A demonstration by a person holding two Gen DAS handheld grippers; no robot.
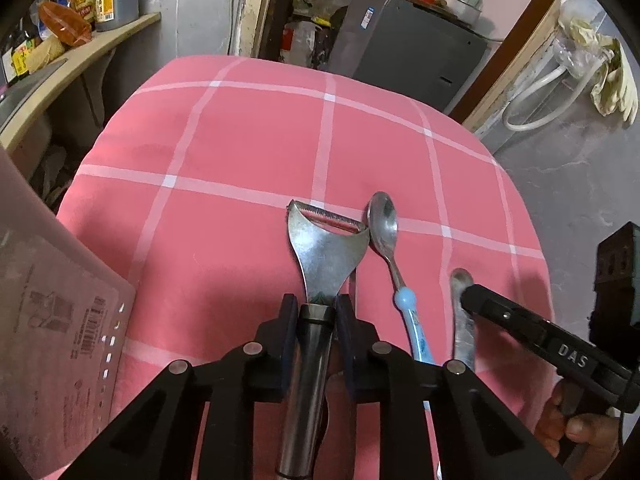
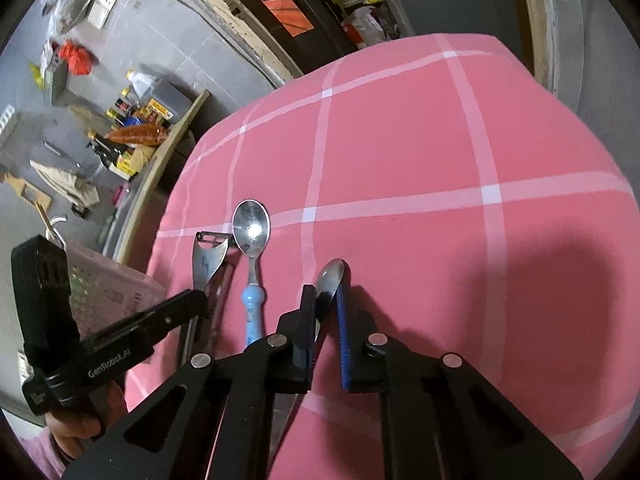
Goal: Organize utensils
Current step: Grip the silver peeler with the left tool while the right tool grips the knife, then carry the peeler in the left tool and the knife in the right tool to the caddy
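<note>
The left gripper (image 1: 316,312) is closed narrowly on the dark cylindrical handle of a steel Y-shaped peeler (image 1: 326,246), the blue pads pressed against both sides of the handle just behind the flared head. The peeler is pointed forward along the fingers, its serrated blade at the far end; whether its head rests on the cloth or is held just above it cannot be told.

The right gripper (image 2: 326,300) is set around a plain steel spoon (image 2: 330,280), with one finger on each side of the neck just behind the bowl. The jaws are narrowed about the spoon, but a small gap is seen on the blue-padded side, so a firm clamp cannot be confirmed. The spoon's handle is run back beneath the gripper body.

Between the two tools, a steel spoon with a light blue plastic handle (image 1: 386,232) is laid flat on the cloth, bowl away from the cameras, just beside the peeler head.

All three utensils are located on a pink tablecloth with white grid lines (image 1: 248,140), near its front edge. A translucent pink perforated plastic basket (image 1: 60,340) is positioned at the left edge of the table, apart from the utensils.
</note>
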